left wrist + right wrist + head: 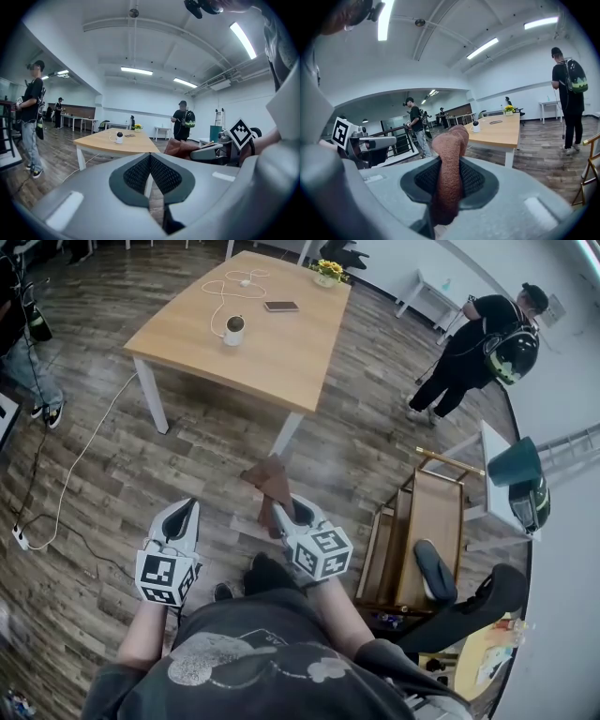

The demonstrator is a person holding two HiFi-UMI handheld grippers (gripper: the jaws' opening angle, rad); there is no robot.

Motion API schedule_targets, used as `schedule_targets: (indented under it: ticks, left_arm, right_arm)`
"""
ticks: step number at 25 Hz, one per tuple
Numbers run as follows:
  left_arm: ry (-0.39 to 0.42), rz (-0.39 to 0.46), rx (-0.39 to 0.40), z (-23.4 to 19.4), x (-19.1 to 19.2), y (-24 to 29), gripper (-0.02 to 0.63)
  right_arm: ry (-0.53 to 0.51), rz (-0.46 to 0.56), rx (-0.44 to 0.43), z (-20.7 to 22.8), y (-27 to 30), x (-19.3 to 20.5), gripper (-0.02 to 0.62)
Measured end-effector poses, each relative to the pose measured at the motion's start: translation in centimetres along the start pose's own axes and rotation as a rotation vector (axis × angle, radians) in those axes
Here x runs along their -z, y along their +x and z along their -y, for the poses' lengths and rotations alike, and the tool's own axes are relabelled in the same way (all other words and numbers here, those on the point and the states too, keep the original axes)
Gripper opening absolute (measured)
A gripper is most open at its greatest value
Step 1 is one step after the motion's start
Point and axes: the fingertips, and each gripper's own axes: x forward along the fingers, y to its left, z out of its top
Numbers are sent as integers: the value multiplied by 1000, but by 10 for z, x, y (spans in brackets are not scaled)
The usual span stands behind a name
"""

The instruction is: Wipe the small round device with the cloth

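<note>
Here, a wide plank floor [187, 437] fills the head view, with a pale wooden bench [281, 352] standing well ahead of the person who holds both grippers. Off to the right, a bystander in dark clothes with a backpack [473, 338] stands near the white wall, and a wooden trolley [427, 521] sits just to the right of the gripper holder. The left gripper [183, 514] is held low over the floor, its jaws pressed together with nothing between them. Beside it, the right gripper [284, 514] has its jaws clamped on a rust-brown cloth [270, 480], which stands up out of them in a thick fold and flops over at the top. Both grippers are well apart from the bench. The small round device [233, 330], white with a dark face, stands upright on the bench's near-left part, untouched, with a white cable [230, 285] looped on the bench top behind it. A dark phone [280, 307] lies flat further back, and a small pot of yellow flowers [328, 271] sits at the far edge.
</note>
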Motion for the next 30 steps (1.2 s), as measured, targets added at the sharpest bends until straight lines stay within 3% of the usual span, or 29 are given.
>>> schedule_targets:
  ticks: [6,14,20,24,30]
  left_arm:
    - [-39,-16,-33,-22,-6,42,18]
    - [-60,-16,-74,-47,-28,122,18]
    - [-80,-28,-91,-48,-37,175,18]
    - [-136,-44,-106,-52,-34,204,18]
    - [-135,-35,-162,-67,-45,239,18]
  right_arm:
    - [5,1,-19,34,40,-16,78]
    - [6,43,-68,99,103,-72,78]
    - [39,11,-80,148,129,-78,78]
    - [52,-1,-87,174,144,-82,78]
    - [46,-14,-115,200,164,-91,78]
